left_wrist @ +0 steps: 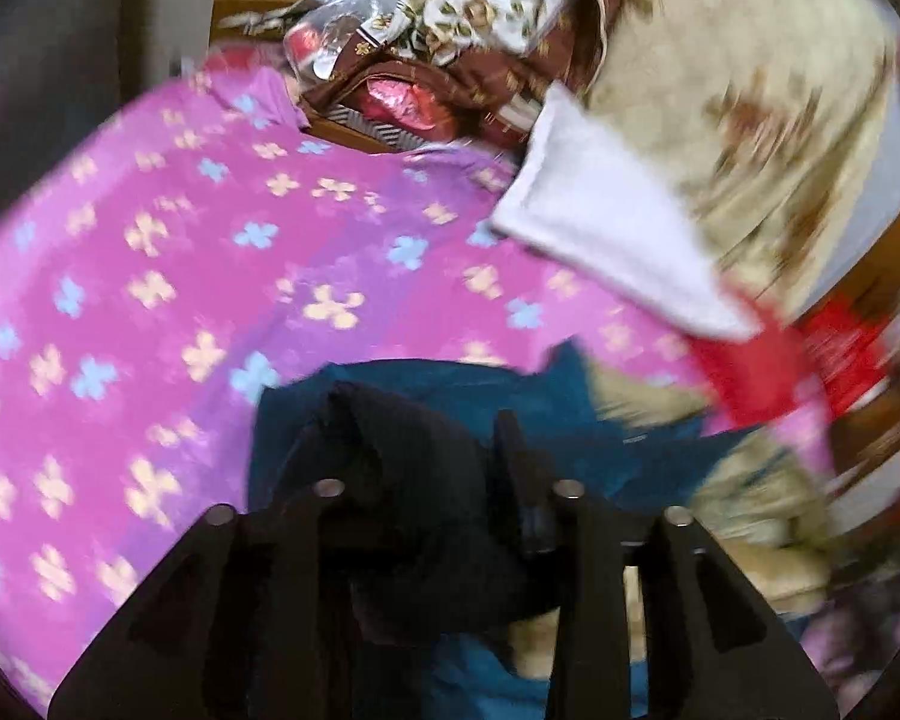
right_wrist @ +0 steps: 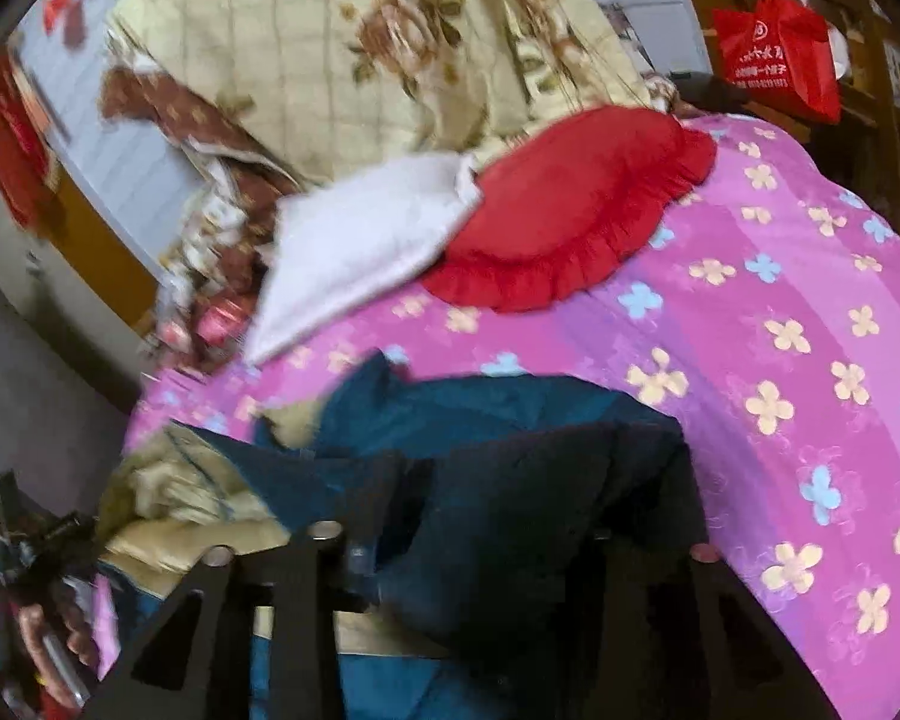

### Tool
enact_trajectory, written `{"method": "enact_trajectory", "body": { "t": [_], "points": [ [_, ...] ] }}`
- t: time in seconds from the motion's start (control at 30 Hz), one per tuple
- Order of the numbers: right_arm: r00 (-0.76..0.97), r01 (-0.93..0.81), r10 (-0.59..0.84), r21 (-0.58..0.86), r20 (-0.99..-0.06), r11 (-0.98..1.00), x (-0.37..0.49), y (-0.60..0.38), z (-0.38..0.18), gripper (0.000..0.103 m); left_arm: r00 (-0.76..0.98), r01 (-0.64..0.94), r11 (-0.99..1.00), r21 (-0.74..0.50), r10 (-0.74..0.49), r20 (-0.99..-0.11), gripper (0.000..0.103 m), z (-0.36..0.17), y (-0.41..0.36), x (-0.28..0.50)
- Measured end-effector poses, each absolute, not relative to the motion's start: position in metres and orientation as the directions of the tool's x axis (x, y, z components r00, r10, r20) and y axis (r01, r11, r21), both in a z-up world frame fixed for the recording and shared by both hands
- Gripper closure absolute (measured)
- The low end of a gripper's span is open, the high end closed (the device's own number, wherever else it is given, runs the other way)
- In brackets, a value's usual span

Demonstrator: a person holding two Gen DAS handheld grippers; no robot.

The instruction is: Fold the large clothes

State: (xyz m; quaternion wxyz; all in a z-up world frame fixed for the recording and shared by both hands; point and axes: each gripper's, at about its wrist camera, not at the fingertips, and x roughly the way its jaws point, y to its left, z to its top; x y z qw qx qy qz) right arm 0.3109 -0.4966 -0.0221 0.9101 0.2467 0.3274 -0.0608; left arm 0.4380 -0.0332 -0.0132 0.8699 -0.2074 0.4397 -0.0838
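The left gripper (left_wrist: 420, 426) has dark cloth bunched between its two black fingers (left_wrist: 519, 462); blur hides whether the pads press on it, so I cannot tell if it grips. The right gripper (right_wrist: 540, 468) is much the same: a dark fold fills the gap between its fingers (right_wrist: 384, 498), and whether it is clamped cannot be told.

That dark cloth belongs to the coat (left_wrist: 570, 408), teal outside with a tan lining (right_wrist: 168, 516). The coat lies in a heap on the near edge of the bed sheet (left_wrist: 210, 252), a pink and purple sheet with pale flower shapes.

Places from the coat: beyond it on the sheet lies a white pillow (right_wrist: 360, 240), tilted on one corner. Just beside the pillow, touching it in the right wrist view, is a red frilled cushion (right_wrist: 570, 204). Behind both rises a cream quilt (right_wrist: 342, 48) with brown roses. Further back, on the pillow's other side, sits a heap of brown patterned bedding (left_wrist: 468, 24) with shiny red wrapping (left_wrist: 402, 102) in it. Well beyond the cushion a red bag (right_wrist: 780, 54) hangs from wooden furniture.
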Motion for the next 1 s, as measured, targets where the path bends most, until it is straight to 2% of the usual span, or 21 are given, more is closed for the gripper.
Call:
{"method": "enact_trajectory", "body": {
  "t": [0.07, 0.1, 0.13, 0.17, 0.23, 0.37, 0.53, 0.67, 0.83, 1.0],
  "points": [
    [0.805, 0.25, 0.051, 0.416, -0.591, 0.874, 0.303, -0.489, -0.007, 0.037, 0.613, -0.034, 0.855, -0.518, -0.392, -0.687, 0.058, 0.001, -0.019, 0.429],
    [0.821, 0.233, 0.044, 0.405, -0.569, 0.884, 0.297, -0.483, 0.003, 0.032, 0.621, -0.037, 0.841, -0.54, -0.404, -0.671, 0.056, 0.009, -0.014, 0.426],
    [0.828, 0.231, 0.026, 0.383, -0.56, 0.895, 0.295, -0.476, 0.011, 0.025, 0.628, -0.04, 0.835, -0.549, -0.406, -0.664, 0.049, 0.015, -0.011, 0.423],
    [0.836, 0.235, -0.004, 0.351, -0.549, 0.906, 0.292, -0.47, 0.019, 0.025, 0.643, -0.045, 0.829, -0.558, -0.403, -0.651, 0.042, 0.024, -0.006, 0.42],
    [0.856, 0.225, -0.043, 0.296, -0.515, 0.928, 0.284, -0.458, 0.038, 0.024, 0.678, -0.041, 0.821, -0.569, -0.396, -0.62, 0.036, 0.042, 0.002, 0.411],
    [0.869, 0.199, -0.075, 0.207, -0.49, 0.958, 0.272, -0.433, 0.046, 0.024, 0.694, -0.024, 0.872, -0.488, -0.337, -0.637, 0.034, 0.061, -0.006, 0.396],
    [0.781, 0.116, -0.075, 0.027, -0.62, 0.993, 0.297, -0.383, -0.012, 0.024, 0.634, 0.085, 0.962, -0.261, -0.254, -0.731, 0.034, 0.021, -0.081, 0.389],
    [0.718, 0.115, -0.126, -0.062, -0.684, 0.991, 0.327, -0.374, -0.059, 0.024, 0.548, 0.162, 0.966, -0.201, -0.257, -0.796, 0.034, -0.035, -0.129, 0.401],
    [0.712, 0.177, -0.16, -0.046, -0.684, 0.983, 0.355, -0.401, -0.086, 0.024, 0.562, 0.139, 0.988, -0.068, -0.135, -0.816, 0.034, -0.08, -0.152, 0.433],
    [0.715, 0.226, -0.155, 0.016, -0.682, 0.974, 0.388, -0.429, -0.099, 0.023, 0.569, 0.117, 0.99, -0.075, -0.129, -0.812, 0.034, -0.097, -0.161, 0.473]
  ]
}}
